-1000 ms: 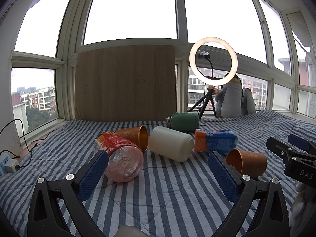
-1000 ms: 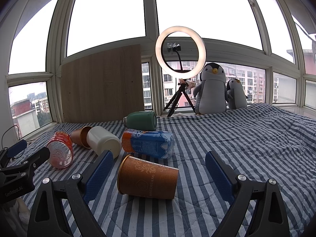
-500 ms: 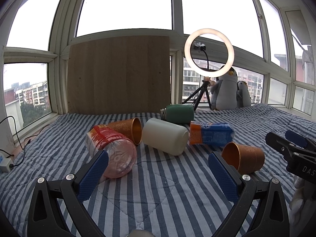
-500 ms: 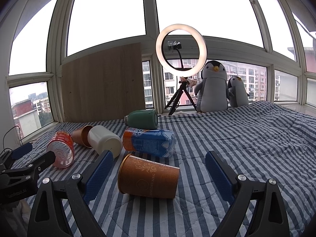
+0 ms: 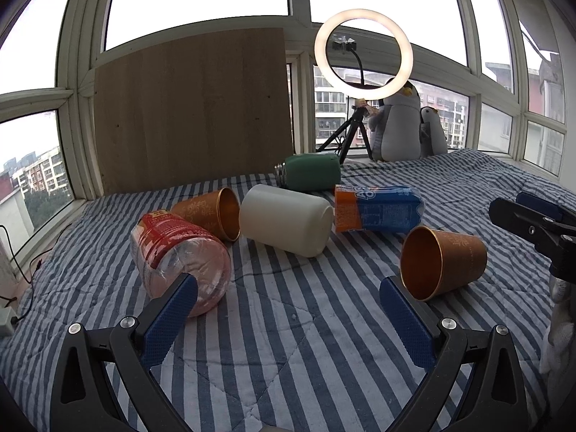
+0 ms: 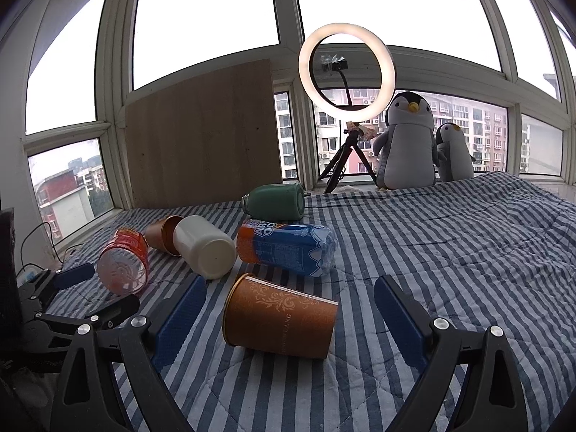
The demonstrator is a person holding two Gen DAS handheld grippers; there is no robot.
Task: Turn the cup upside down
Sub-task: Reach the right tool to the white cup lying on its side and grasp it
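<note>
A brown paper cup (image 6: 279, 318) lies on its side on the striped bedspread, mouth to the left, between my right gripper's open fingers and just ahead of them. It also shows in the left wrist view (image 5: 442, 262), to the right. My right gripper (image 6: 289, 320) is open and empty. My left gripper (image 5: 288, 316) is open and empty above bare bedspread. A second brown cup (image 5: 210, 210) lies on its side further back, also visible in the right wrist view (image 6: 162, 232).
A clear red-labelled bottle (image 5: 180, 255), a white cylinder (image 5: 286, 223), a blue-orange bottle (image 5: 376, 208) and a green flask (image 5: 309, 171) lie on the bedspread (image 5: 288, 324). A ring light (image 6: 345, 72), plush penguins (image 6: 406, 140) and a wooden board (image 6: 201, 133) stand by the windows.
Both grippers have moved forward and lower toward the objects. The brown cup now lies closer between my right gripper's fingers. Nothing on the bed has moved.
</note>
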